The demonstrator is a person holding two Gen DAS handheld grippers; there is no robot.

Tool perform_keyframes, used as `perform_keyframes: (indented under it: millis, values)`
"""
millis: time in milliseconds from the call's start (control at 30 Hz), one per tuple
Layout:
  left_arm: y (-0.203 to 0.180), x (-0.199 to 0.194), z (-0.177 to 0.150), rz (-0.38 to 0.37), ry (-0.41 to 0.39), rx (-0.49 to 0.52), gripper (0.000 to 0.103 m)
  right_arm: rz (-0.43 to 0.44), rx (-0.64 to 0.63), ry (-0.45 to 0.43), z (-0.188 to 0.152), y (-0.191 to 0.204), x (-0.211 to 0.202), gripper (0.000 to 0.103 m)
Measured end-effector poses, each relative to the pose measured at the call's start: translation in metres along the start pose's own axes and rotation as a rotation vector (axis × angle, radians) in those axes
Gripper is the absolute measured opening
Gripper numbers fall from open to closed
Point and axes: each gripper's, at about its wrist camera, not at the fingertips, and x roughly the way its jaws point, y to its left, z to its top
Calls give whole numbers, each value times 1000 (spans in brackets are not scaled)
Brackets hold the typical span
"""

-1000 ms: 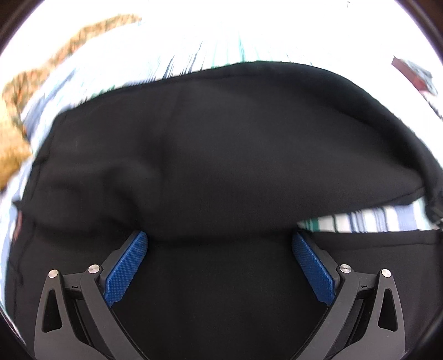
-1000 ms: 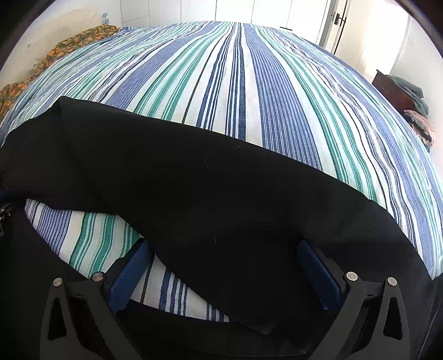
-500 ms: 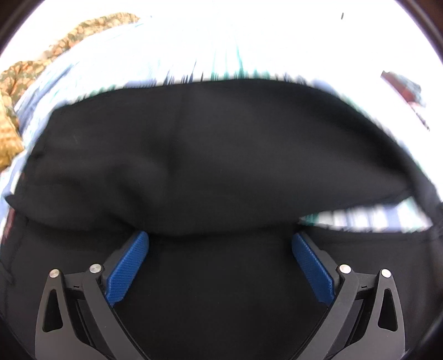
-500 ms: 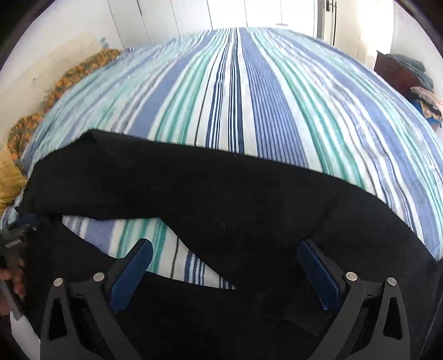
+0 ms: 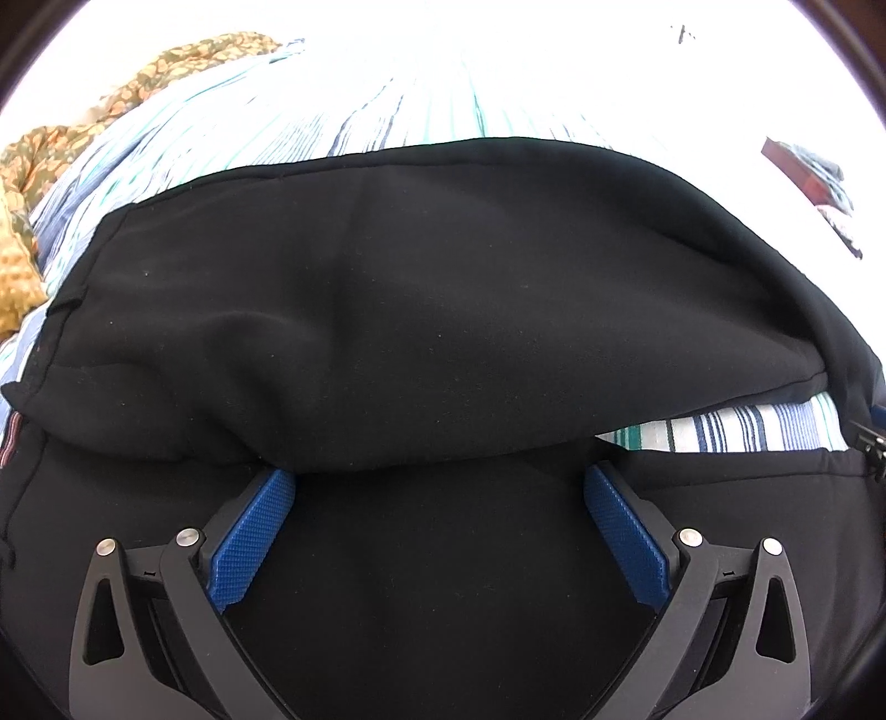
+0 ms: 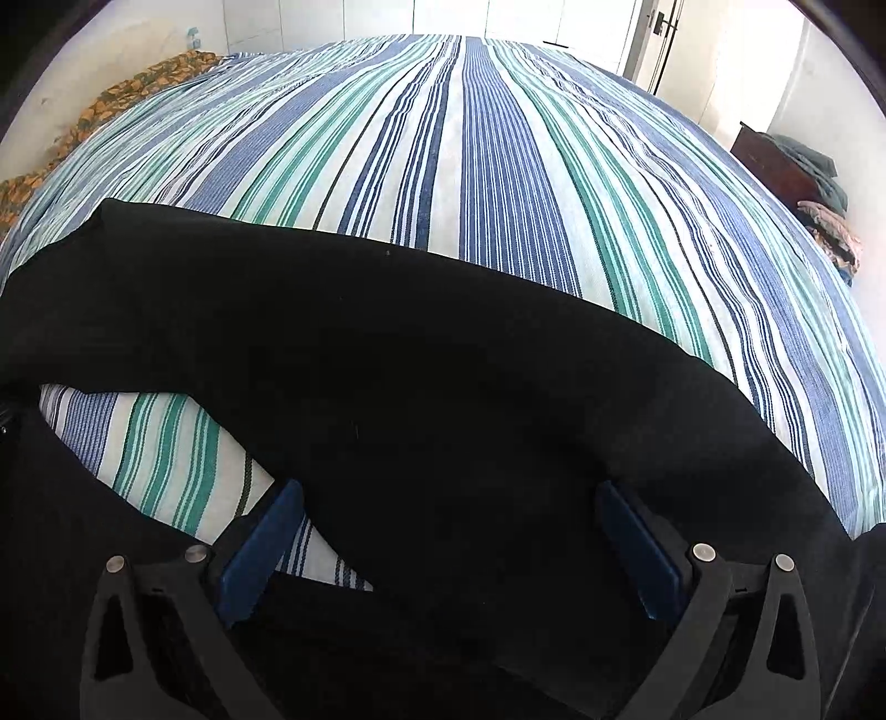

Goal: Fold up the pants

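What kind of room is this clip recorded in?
Most likely a bedroom: black pants lie on a wide bed with a striped bedspread, white closet-like doors behind it, and piled clothes at the right.

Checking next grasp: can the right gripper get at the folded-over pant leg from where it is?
Probably yes. The right gripper is open, its blue pads spread, and the black pants lie on the striped bedspread directly ahead between them. Nothing else sits in the way.

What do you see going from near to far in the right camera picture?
Right gripper → black pants → striped bedspread → white wall at the far end.
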Motion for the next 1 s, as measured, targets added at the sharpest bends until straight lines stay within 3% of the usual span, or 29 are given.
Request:
perform_keyframes:
  millis: [1000]
  values:
    - [2, 1, -3, 1, -2, 0, 103, -2, -1, 3, 2, 5, 2, 103]
